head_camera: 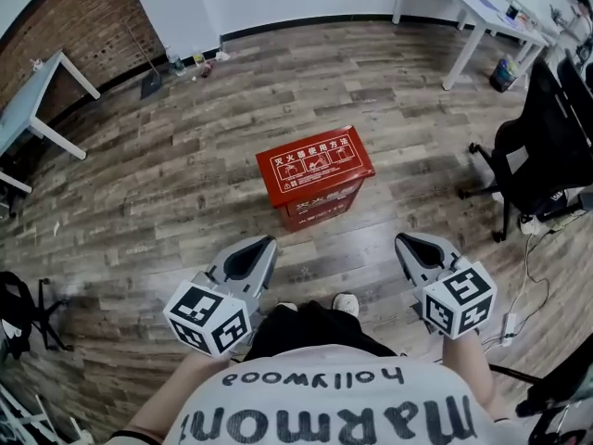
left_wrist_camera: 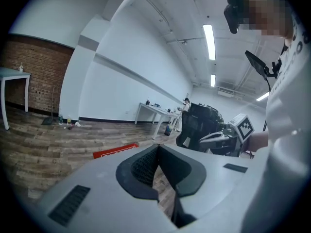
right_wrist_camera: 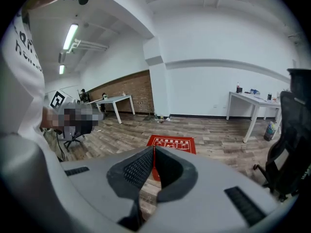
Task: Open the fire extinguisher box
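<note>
A red fire extinguisher box (head_camera: 315, 176) stands on the wooden floor ahead of the person, its lid closed and printed with white text and pictures. My left gripper (head_camera: 270, 240) hovers short of the box, to its lower left, jaws shut with nothing between them. My right gripper (head_camera: 400, 239) is off the box's lower right, also shut and empty. In the right gripper view the box (right_wrist_camera: 172, 142) lies straight beyond the jaw tips (right_wrist_camera: 153, 148). The left gripper view shows only a strip of the red box (left_wrist_camera: 115, 151) left of its jaws (left_wrist_camera: 157, 146).
A black office chair (head_camera: 533, 151) and floor cables (head_camera: 528, 248) are at the right. White tables (head_camera: 468, 17) stand at the back right, another table (head_camera: 37, 100) at the left by a brick wall (head_camera: 74, 17). Bottles and a dustpan (head_camera: 153, 82) sit near the far wall.
</note>
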Demonstrator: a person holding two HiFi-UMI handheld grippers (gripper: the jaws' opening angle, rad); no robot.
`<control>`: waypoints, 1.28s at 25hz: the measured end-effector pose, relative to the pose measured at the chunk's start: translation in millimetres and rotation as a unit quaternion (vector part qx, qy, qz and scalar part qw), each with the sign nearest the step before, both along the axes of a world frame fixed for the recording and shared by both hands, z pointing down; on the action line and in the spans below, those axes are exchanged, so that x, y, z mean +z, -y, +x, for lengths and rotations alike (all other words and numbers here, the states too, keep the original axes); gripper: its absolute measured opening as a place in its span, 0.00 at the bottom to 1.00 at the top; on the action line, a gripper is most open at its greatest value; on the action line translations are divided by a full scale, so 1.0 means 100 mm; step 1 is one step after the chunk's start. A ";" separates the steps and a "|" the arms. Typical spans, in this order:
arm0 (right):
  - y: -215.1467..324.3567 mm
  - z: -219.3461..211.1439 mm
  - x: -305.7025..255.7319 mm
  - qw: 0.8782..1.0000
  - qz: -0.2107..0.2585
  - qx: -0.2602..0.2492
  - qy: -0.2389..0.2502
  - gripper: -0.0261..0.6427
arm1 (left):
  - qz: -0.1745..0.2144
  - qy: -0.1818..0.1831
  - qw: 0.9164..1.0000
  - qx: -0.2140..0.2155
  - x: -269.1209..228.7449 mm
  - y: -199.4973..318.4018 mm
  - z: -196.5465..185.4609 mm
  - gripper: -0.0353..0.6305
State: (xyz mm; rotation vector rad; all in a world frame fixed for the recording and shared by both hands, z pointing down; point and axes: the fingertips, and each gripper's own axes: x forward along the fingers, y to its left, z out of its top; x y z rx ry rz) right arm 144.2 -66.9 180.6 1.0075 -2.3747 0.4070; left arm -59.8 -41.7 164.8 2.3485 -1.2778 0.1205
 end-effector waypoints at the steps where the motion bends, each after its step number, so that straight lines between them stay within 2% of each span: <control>1: 0.04 0.06 0.01 1.000 -0.001 -0.004 0.002 0.05 | -0.003 -0.001 1.000 -0.001 0.02 0.00 0.10 0.06; 7: 0.23 0.44 0.11 1.000 -0.011 -0.024 0.004 0.05 | -0.019 -0.009 1.000 -0.018 0.12 0.11 0.55 0.06; 10: 0.33 0.58 0.11 0.999 -0.009 -0.040 0.005 0.05 | -0.024 -0.025 0.998 -0.044 0.11 0.19 0.65 0.06; 14: 0.47 0.72 0.17 0.998 -0.015 -0.058 0.006 0.05 | -0.025 -0.019 0.997 -0.072 0.13 0.21 0.71 0.06; 20: 0.66 0.72 0.22 0.997 -0.016 -0.034 0.072 0.05 | -0.059 -0.010 0.993 -0.102 0.32 0.01 0.61 0.06; 23: 0.75 0.64 0.31 0.994 -0.034 -0.013 0.107 0.05 | -0.050 -0.054 0.992 -0.105 0.32 -0.03 0.54 0.06; 25: 0.84 0.57 0.37 0.989 -0.053 0.007 0.138 0.05 | -0.032 -0.089 0.991 -0.090 0.29 0.04 0.53 0.06; 27: 0.89 0.48 0.44 0.986 -0.067 0.013 0.149 0.05 | -0.023 -0.104 0.992 -0.070 0.32 0.10 0.52 0.06; 32: 0.94 0.31 0.78 0.993 -0.071 -0.013 0.093 0.05 | 0.025 -0.158 0.987 -0.010 0.23 0.24 0.54 0.06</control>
